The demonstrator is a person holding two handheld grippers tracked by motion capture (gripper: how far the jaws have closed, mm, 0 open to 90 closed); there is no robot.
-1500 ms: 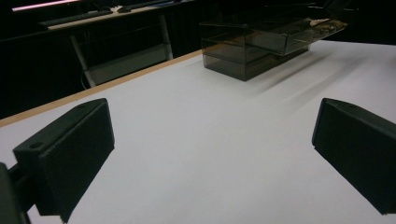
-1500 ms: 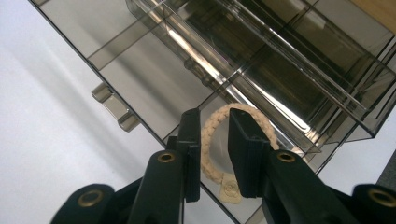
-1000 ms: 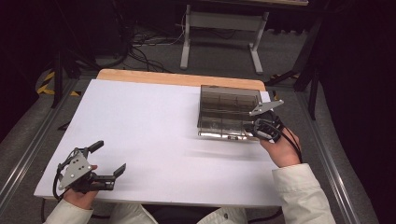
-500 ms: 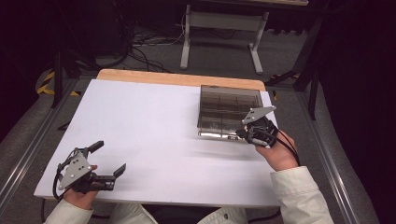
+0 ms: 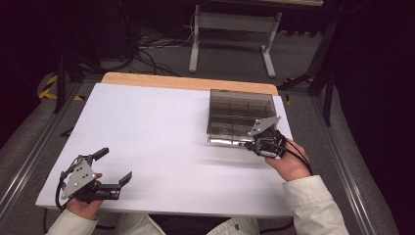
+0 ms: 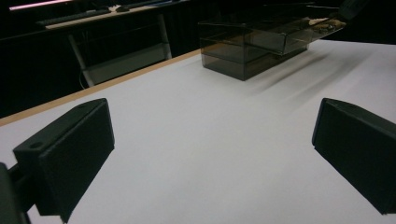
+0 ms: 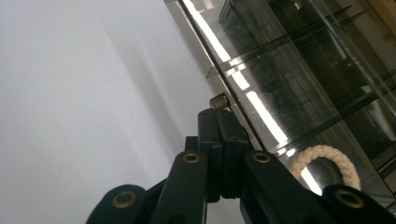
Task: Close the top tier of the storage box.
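A smoky clear drawer box (image 5: 242,111) stands at the back right of the white table (image 5: 161,132). Its lower drawer (image 5: 226,141) sticks out toward the person. My right gripper (image 5: 254,144) is shut on the drawer's small metal knob (image 7: 218,101), with its jaws (image 7: 219,140) pressed together. A loop of white rope (image 7: 327,161) lies inside the drawer. My left gripper (image 5: 114,164) rests near the front left corner of the table, open with nothing between its jaws. In the left gripper view the box (image 6: 243,49) and the drawer (image 6: 299,35) stand far off, beyond the open gripper (image 6: 212,154).
A wooden strip (image 5: 186,81) runs along the table's far edge. Beyond it are a grey metal stand (image 5: 230,34) and cables (image 5: 151,46) on the floor. Metal rails (image 5: 29,156) run beside both sides of the table.
My right gripper has moved left and toward the person with the knob in it, and the drawer has slid out of the box. The left gripper has stayed still.
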